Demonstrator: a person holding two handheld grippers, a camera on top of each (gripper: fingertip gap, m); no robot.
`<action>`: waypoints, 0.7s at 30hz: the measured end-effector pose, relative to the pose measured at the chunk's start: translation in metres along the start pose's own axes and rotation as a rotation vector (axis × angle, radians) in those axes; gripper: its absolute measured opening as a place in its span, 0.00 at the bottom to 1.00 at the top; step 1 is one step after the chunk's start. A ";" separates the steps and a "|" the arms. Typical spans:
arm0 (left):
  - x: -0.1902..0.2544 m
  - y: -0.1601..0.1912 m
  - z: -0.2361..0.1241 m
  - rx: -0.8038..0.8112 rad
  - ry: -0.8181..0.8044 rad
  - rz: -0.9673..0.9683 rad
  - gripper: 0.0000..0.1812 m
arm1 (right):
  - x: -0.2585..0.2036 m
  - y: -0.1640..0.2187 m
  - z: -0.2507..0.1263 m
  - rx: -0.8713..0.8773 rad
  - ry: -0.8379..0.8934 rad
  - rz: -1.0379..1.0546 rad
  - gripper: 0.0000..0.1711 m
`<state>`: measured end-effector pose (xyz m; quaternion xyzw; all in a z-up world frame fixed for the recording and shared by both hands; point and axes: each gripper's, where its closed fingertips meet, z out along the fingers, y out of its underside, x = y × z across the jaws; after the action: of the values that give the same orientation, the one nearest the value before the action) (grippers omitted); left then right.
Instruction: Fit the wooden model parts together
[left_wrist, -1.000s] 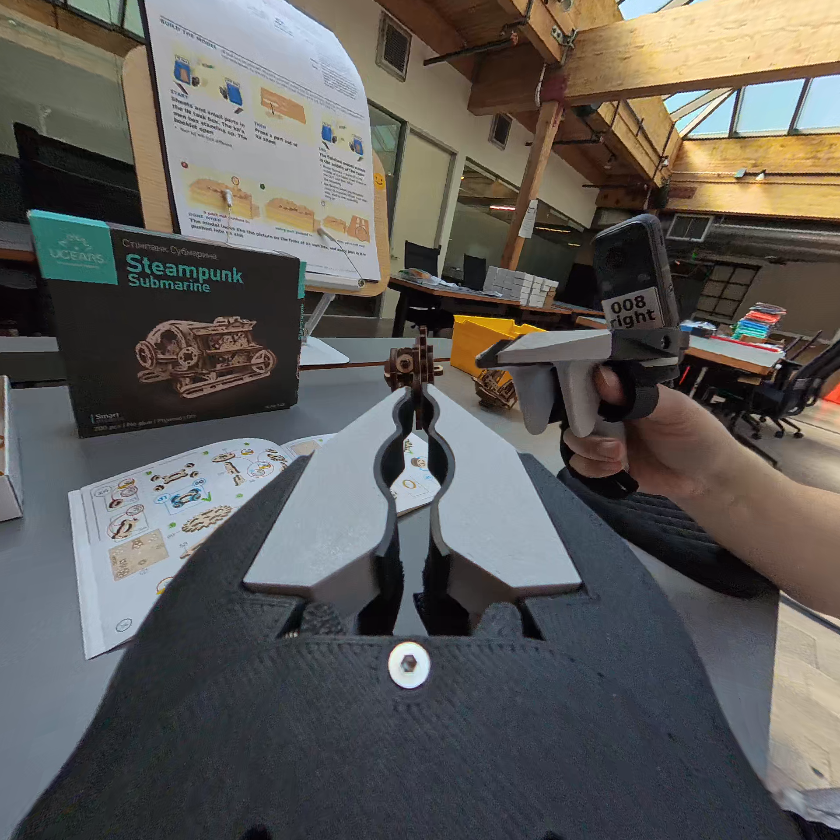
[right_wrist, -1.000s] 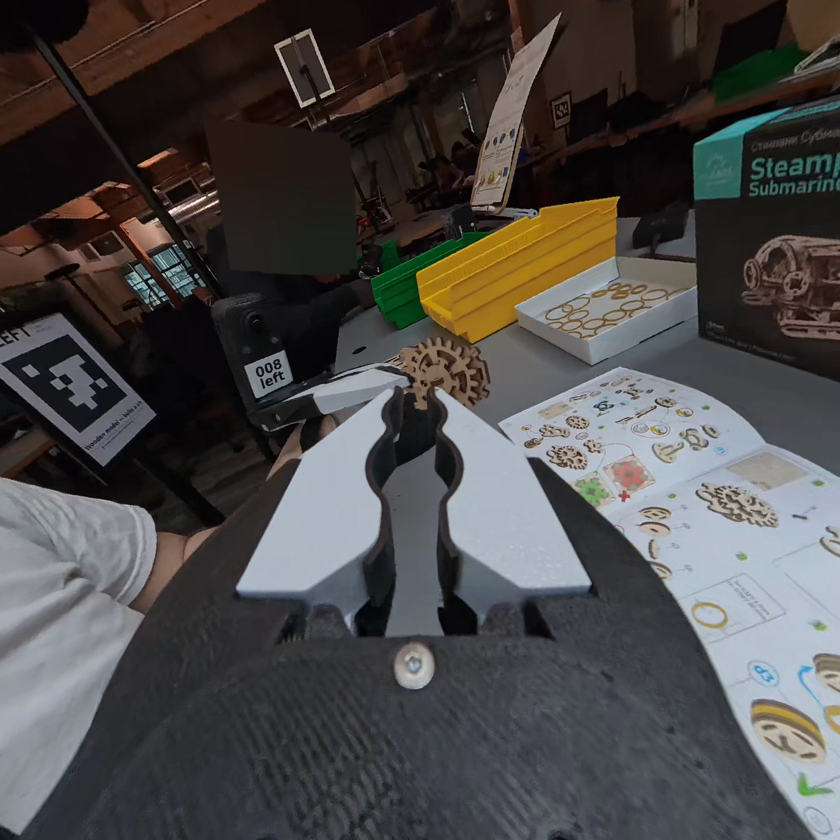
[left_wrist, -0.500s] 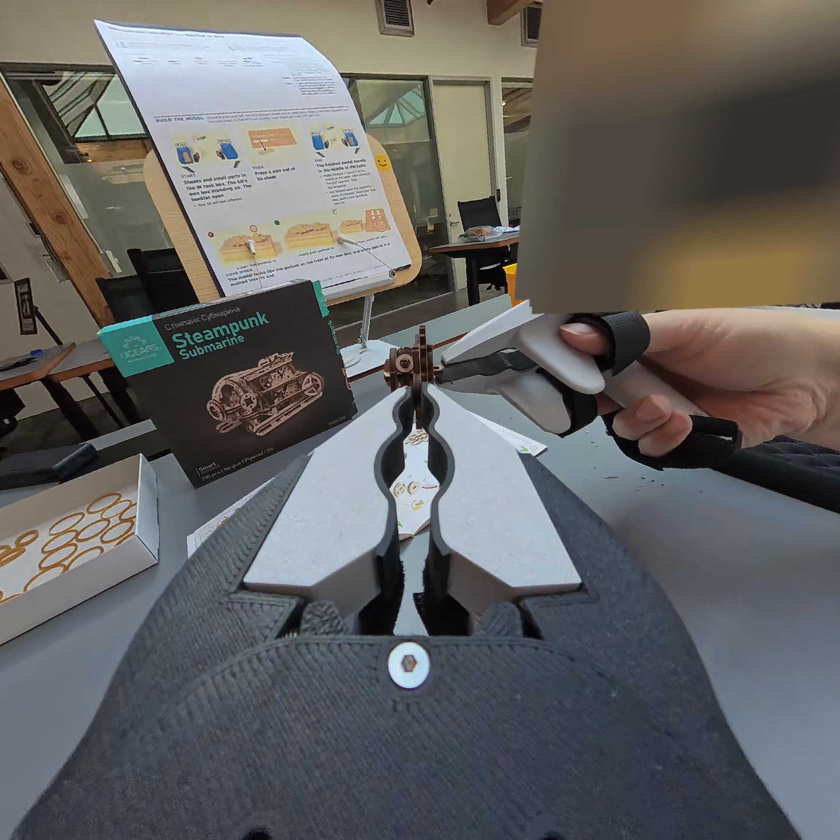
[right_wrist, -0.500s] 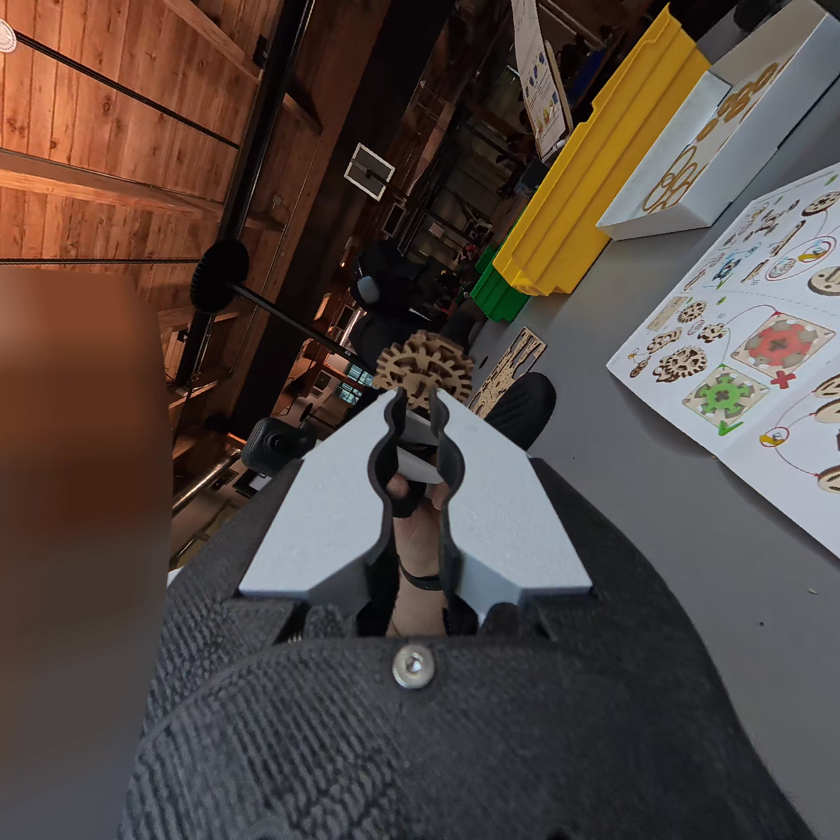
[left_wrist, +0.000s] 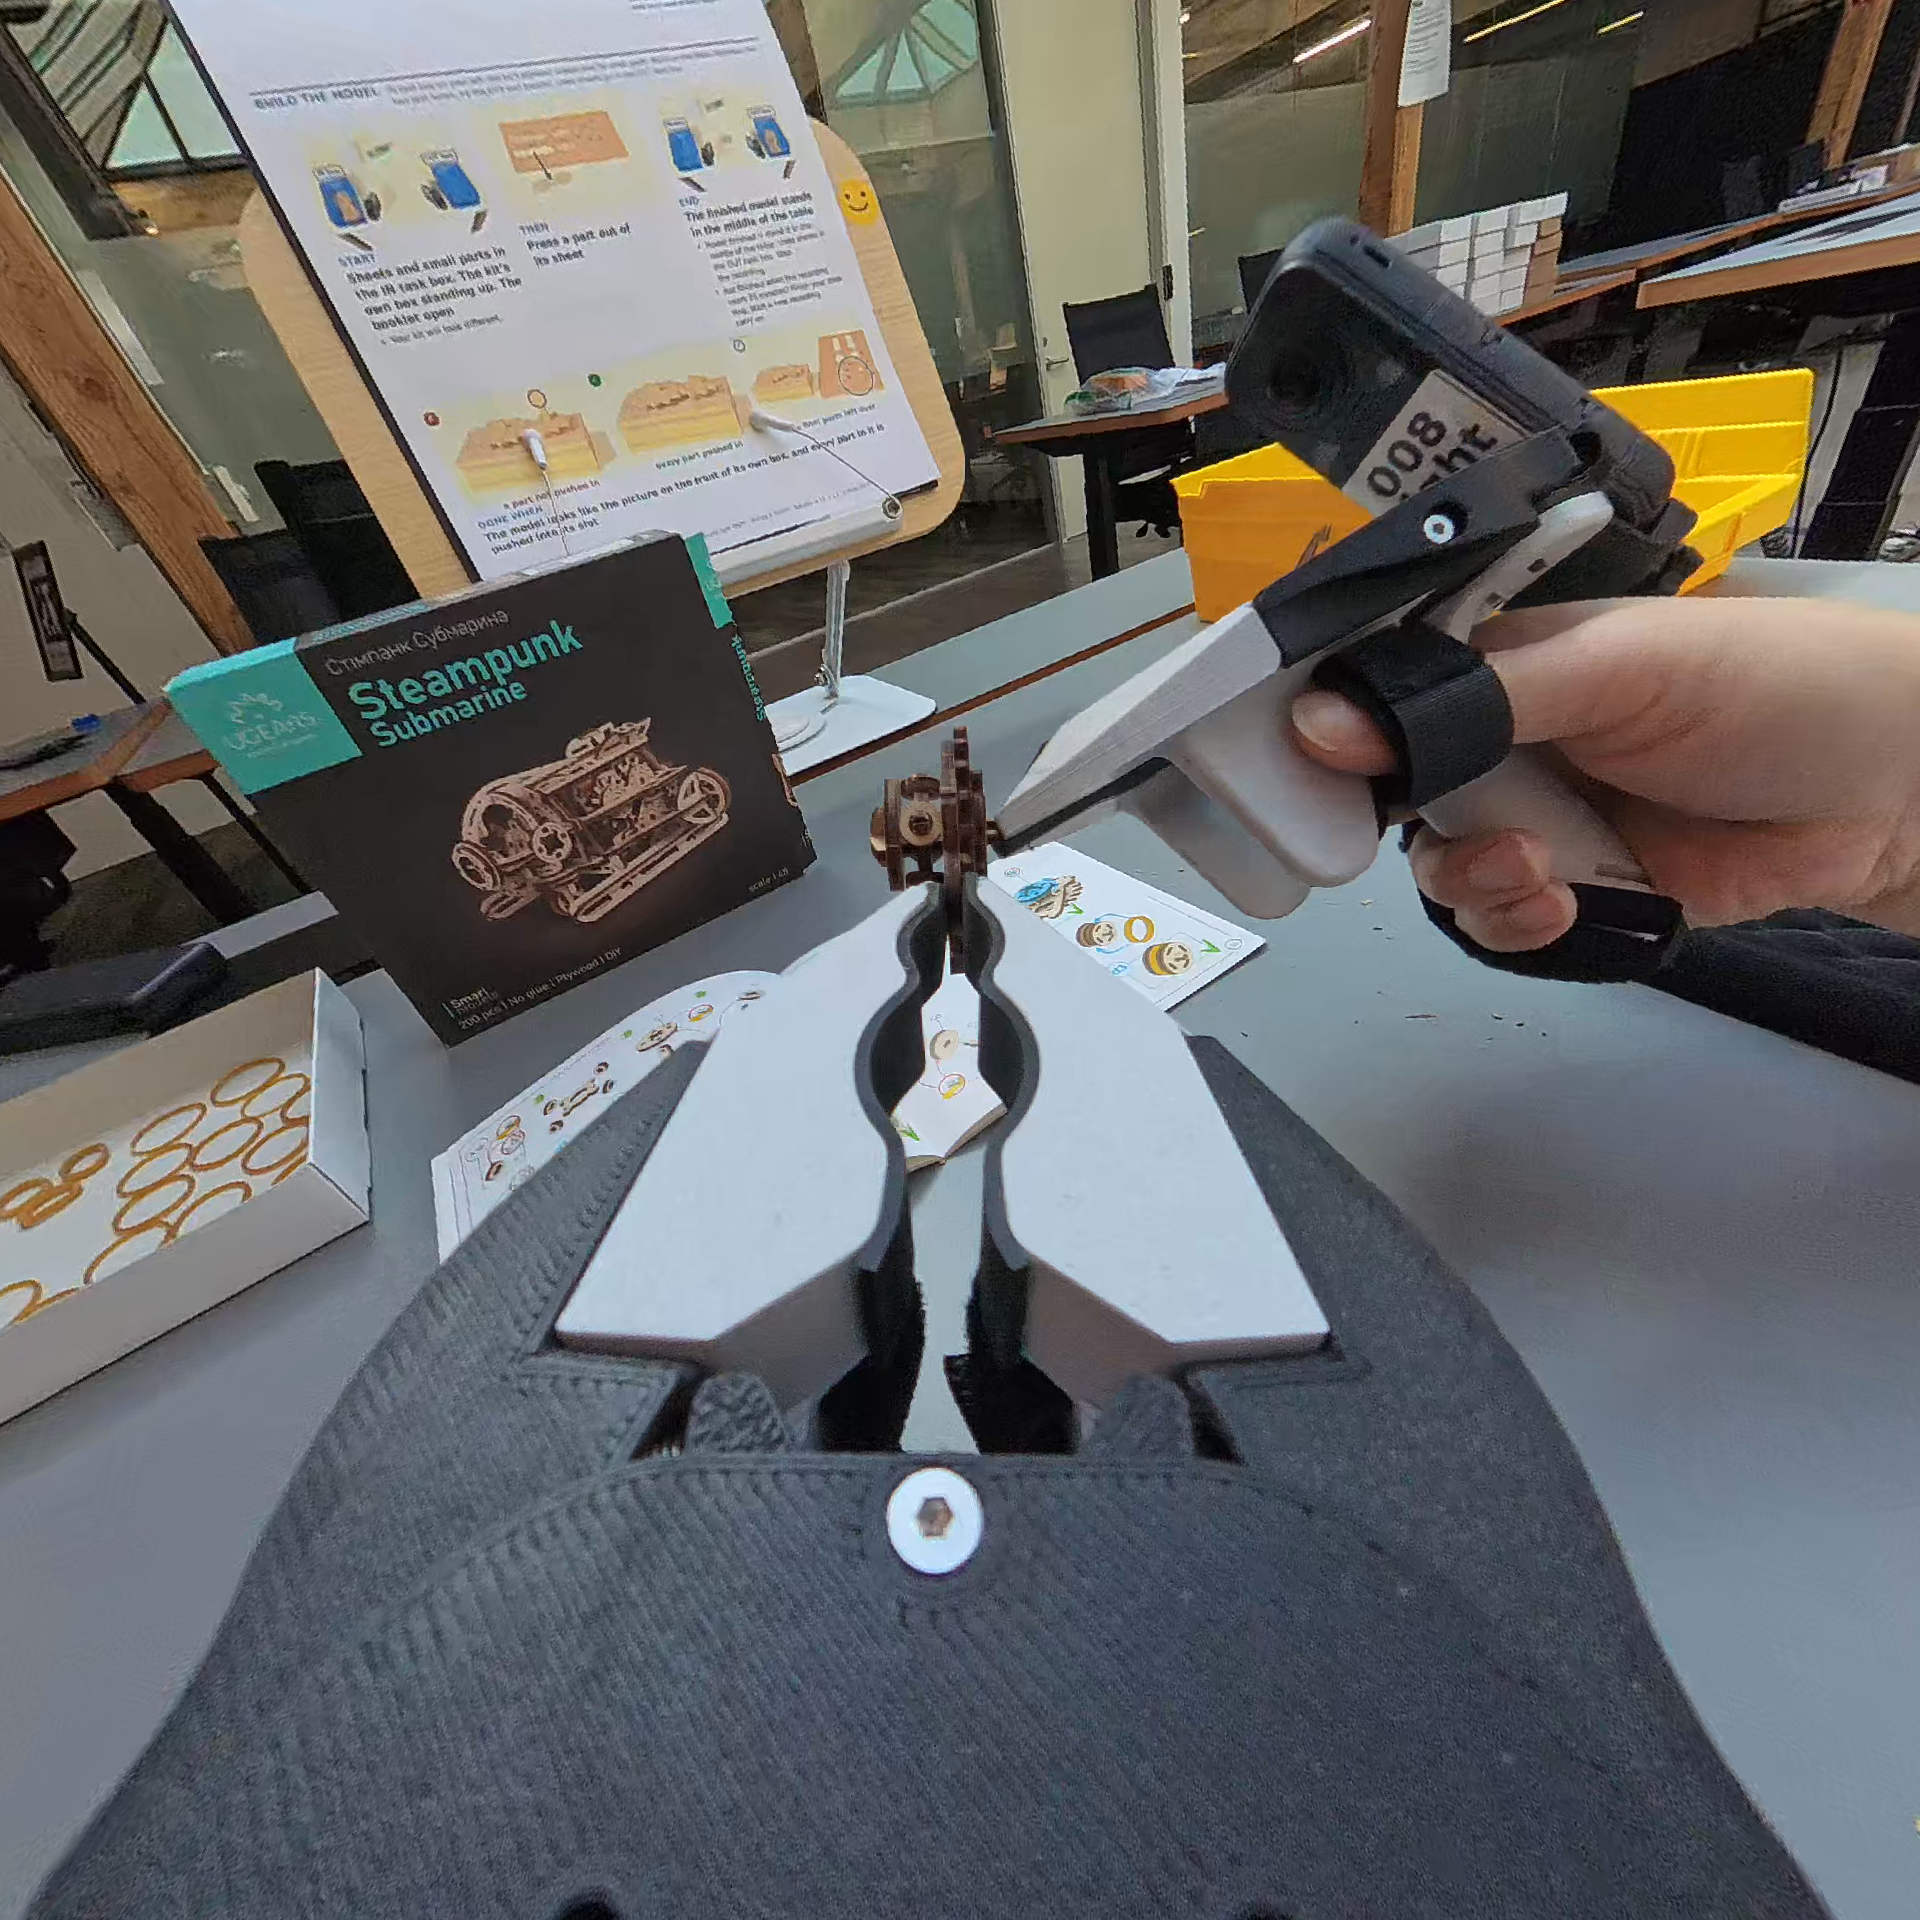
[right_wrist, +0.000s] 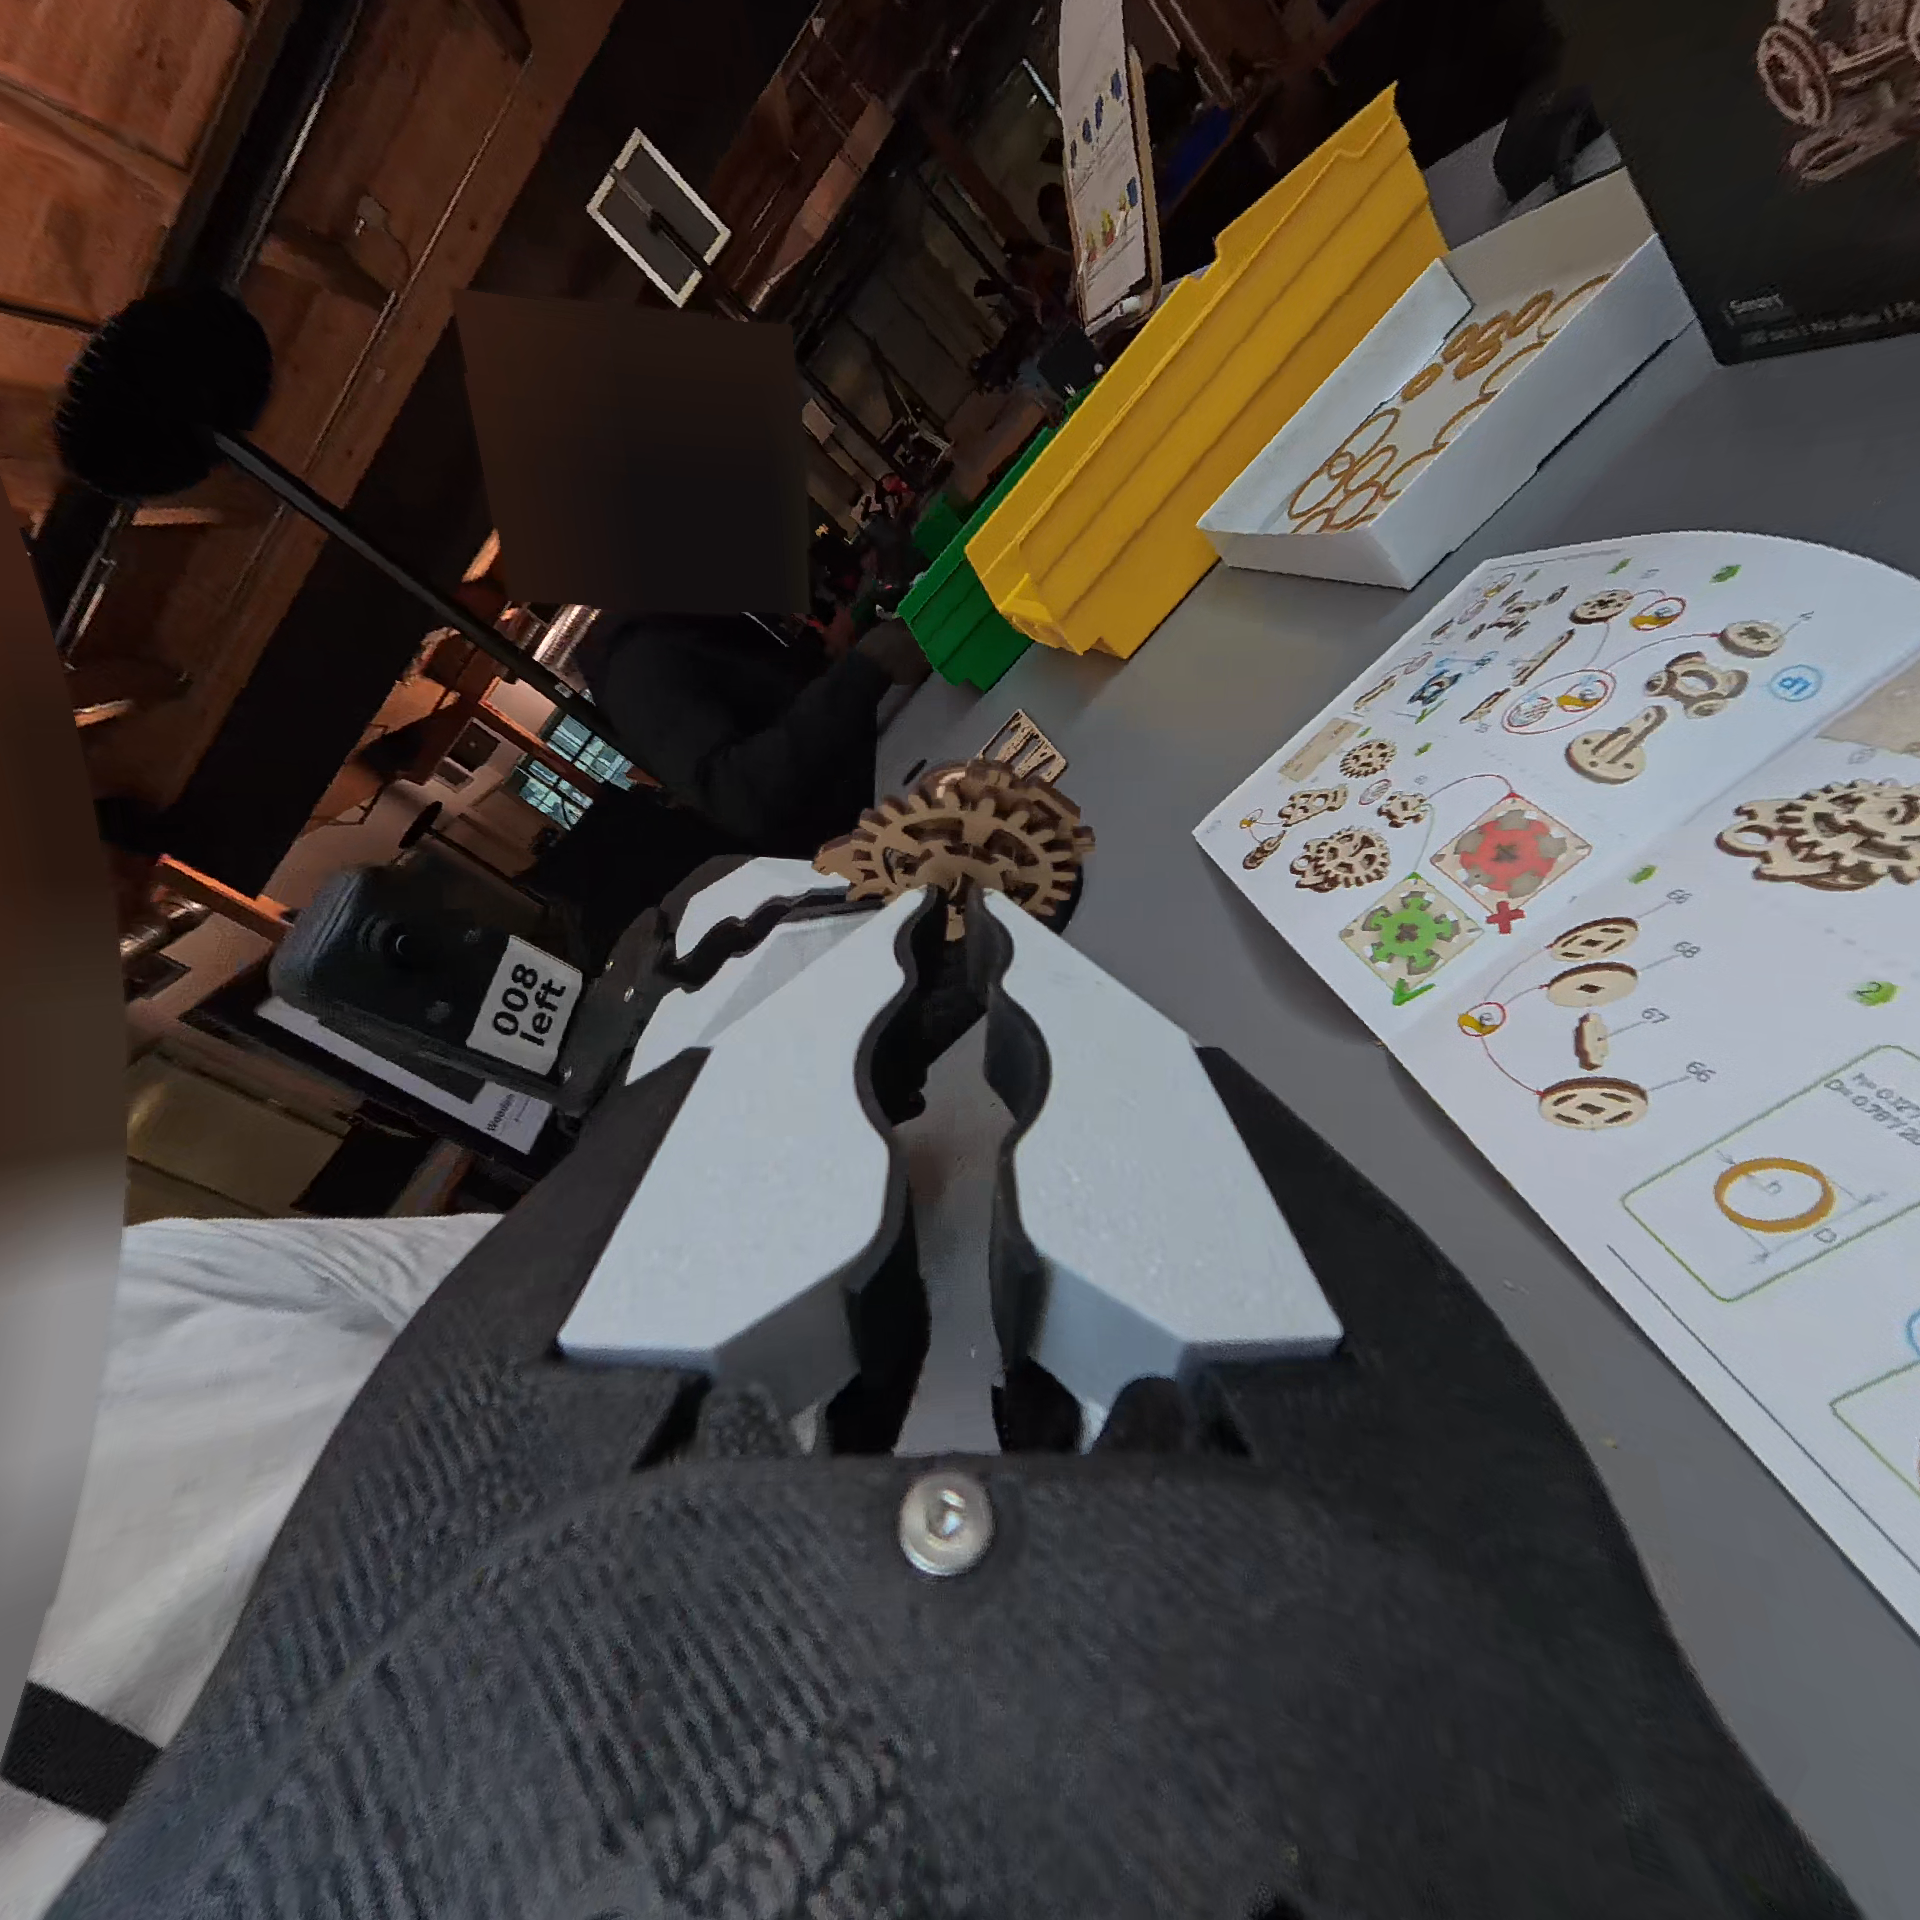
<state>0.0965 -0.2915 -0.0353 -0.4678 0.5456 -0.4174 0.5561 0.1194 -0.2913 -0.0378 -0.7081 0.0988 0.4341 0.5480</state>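
Both grippers' fingers (left_wrist: 951, 914) pinch wooden gear assy (right_wrist: 951, 847) midair.

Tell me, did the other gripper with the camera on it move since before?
Yes. In the left wrist view, the right gripper swung in from beside the yellow bin to touch the wooden gear piece.

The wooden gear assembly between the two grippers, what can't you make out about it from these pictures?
- Left wrist view: the gear assembly is edge-on, its faces hidden.
- Right wrist view: the right gripper covers the lower part.
- Both views: whether the parts are fully seated is too small to tell.
- Left gripper: its grip point is hidden by its own jaws.
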 end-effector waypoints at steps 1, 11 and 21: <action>0.000 0.002 0.001 -0.012 0.008 -0.021 0.00 | 0.002 0.001 0.000 -0.020 0.041 -0.063 0.01; 0.005 -0.004 -0.001 0.016 0.031 -0.015 0.00 | -0.003 0.000 -0.003 0.000 -0.023 0.024 0.01; 0.009 -0.011 0.000 0.050 -0.002 0.112 0.01 | -0.009 -0.005 -0.008 0.111 -0.351 0.537 0.01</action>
<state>0.0977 -0.3032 -0.0263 -0.4227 0.5598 -0.3989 0.5906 0.1209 -0.2995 -0.0276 -0.5403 0.2097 0.6725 0.4603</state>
